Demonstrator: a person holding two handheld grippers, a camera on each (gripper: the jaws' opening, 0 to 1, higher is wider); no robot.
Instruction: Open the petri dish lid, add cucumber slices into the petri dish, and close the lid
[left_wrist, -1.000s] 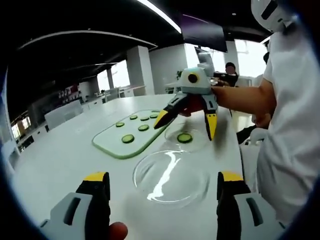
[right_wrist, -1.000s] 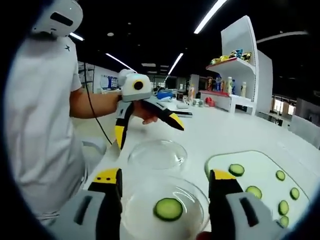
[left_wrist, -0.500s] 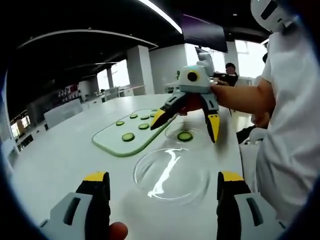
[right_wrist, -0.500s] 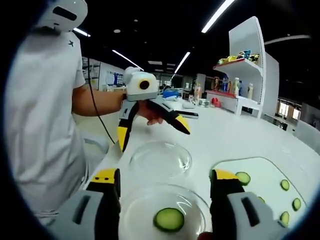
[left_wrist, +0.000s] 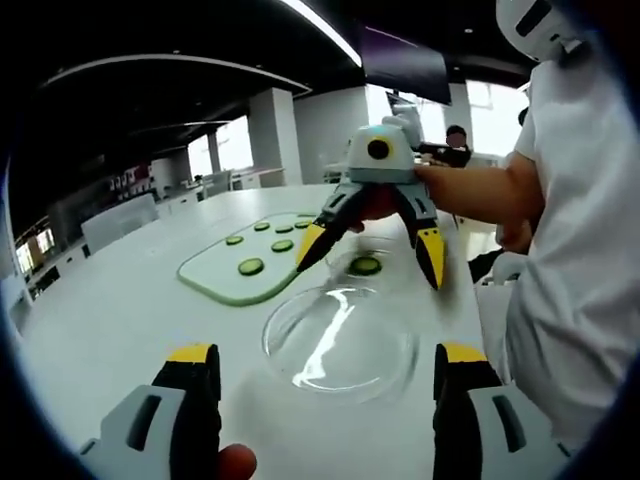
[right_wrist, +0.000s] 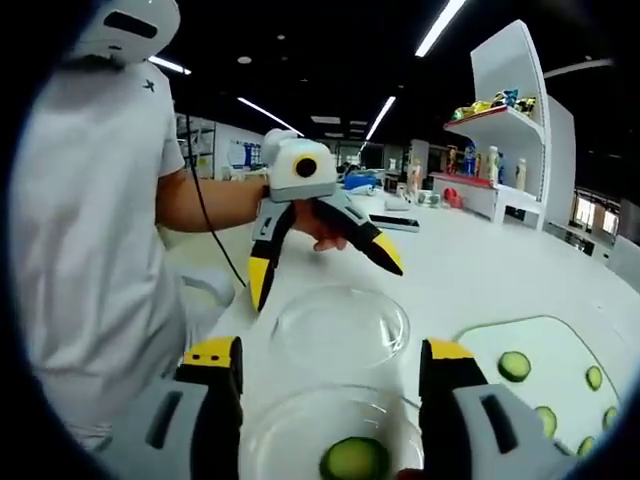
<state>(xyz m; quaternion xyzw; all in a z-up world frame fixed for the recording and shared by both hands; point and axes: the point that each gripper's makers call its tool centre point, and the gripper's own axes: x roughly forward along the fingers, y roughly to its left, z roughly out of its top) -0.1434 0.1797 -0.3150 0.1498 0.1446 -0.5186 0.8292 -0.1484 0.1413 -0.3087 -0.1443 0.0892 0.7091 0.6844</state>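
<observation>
A clear petri dish (left_wrist: 385, 272) (right_wrist: 290, 425) sits on the white table with one cucumber slice (left_wrist: 365, 265) (right_wrist: 355, 460) in it. Its empty glass lid (left_wrist: 340, 340) (right_wrist: 340, 325) lies beside it on the table. My left gripper (left_wrist: 322, 370) (right_wrist: 322, 268) is open, its jaws spread on either side of the lid. Above the dish, my right gripper (right_wrist: 330, 365) (left_wrist: 370, 255) hangs open with nothing held. More cucumber slices (left_wrist: 251, 266) (right_wrist: 514, 365) lie on a pale green cutting board (left_wrist: 215, 275) (right_wrist: 560, 345).
The person in a white shirt (right_wrist: 90, 230) (left_wrist: 570, 250) stands at the table's edge. A white shelf (right_wrist: 500, 130) with bottles and small items stands at the back. Another person (left_wrist: 457, 138) sits far behind the table.
My right gripper has lifted a little and drawn back, so the dish sits lower in its view. The left gripper, the lid and the dish have stayed put.
</observation>
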